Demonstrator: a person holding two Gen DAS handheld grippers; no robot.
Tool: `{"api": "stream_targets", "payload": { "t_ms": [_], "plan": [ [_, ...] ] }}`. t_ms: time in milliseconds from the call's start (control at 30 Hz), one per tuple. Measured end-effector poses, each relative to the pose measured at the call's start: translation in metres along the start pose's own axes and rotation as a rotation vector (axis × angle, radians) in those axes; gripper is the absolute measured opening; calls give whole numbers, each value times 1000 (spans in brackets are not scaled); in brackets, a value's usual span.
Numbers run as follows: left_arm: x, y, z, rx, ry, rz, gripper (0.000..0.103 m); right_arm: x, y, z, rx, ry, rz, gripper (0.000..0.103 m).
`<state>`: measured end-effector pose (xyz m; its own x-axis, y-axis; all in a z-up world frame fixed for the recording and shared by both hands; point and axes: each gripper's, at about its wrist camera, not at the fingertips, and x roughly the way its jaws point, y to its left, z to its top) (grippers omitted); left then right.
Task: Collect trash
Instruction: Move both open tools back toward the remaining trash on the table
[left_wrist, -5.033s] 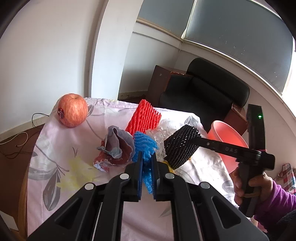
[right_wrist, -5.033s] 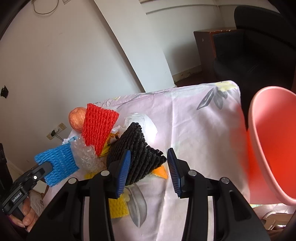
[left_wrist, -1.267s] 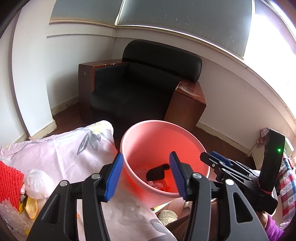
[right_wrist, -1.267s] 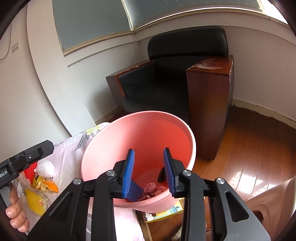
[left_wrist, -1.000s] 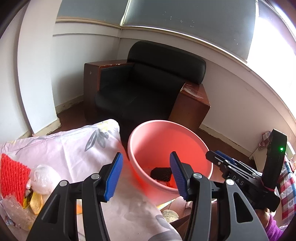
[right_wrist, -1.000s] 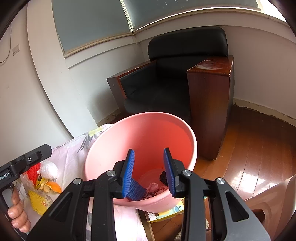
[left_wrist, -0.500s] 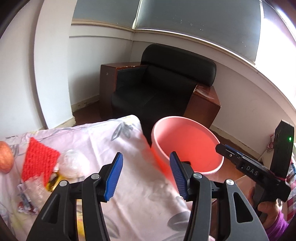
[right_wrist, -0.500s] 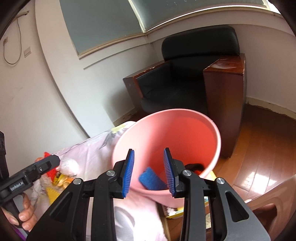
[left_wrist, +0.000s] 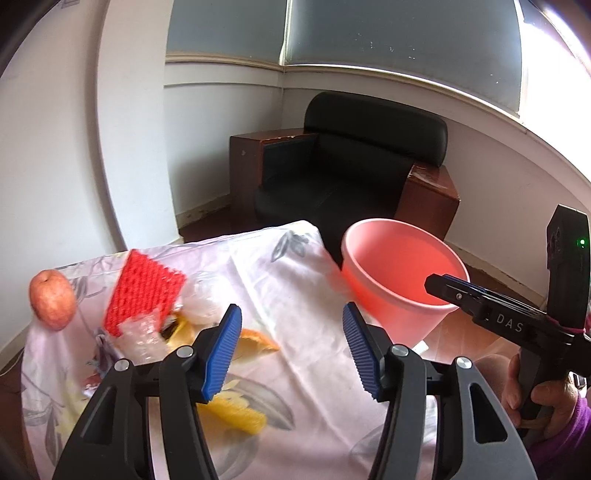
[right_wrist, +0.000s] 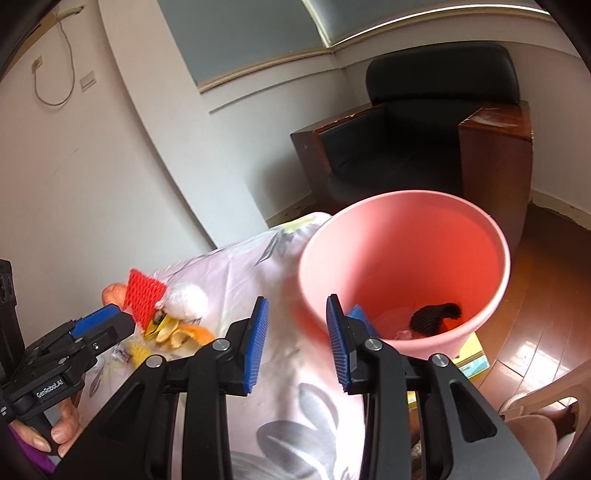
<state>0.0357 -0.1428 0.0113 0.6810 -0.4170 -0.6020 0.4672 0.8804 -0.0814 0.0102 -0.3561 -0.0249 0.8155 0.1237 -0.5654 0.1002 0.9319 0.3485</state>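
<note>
Left gripper (left_wrist: 291, 347) hangs over the floral tablecloth (left_wrist: 295, 266), jaws just spreading wider, nothing between them. Right gripper (right_wrist: 297, 341) is parted too and empty, poised at the rim of the pink bucket (right_wrist: 495, 240), where a black foam net (right_wrist: 437, 315) and a blue one (right_wrist: 360, 314) already lie. This looks like the reach for the next piece. Waiting: red foam net (left_wrist: 144, 291), orange peel (left_wrist: 255, 341), clear wrap (left_wrist: 142, 334). The apple (left_wrist: 51, 299) looks like no trash.

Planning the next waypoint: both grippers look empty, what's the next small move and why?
Probably carry the left gripper toward the red foam net in the scrap pile. Its jaws have just been opening with nothing between them, the black net already lies in the pink bucket, and trash remains on the tablecloth.
</note>
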Motion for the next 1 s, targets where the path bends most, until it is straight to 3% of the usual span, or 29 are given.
{"api": "stream_targets", "payload": {
  "t_ms": [500,1000],
  "plan": [
    [-22,32,-23,-20,-11,101,56,10,46,-19,-93,65,66,33],
    [-37,64,-47,-77,-10,149,56,23,78,-35,-163,128,93,33]
  ]
}}
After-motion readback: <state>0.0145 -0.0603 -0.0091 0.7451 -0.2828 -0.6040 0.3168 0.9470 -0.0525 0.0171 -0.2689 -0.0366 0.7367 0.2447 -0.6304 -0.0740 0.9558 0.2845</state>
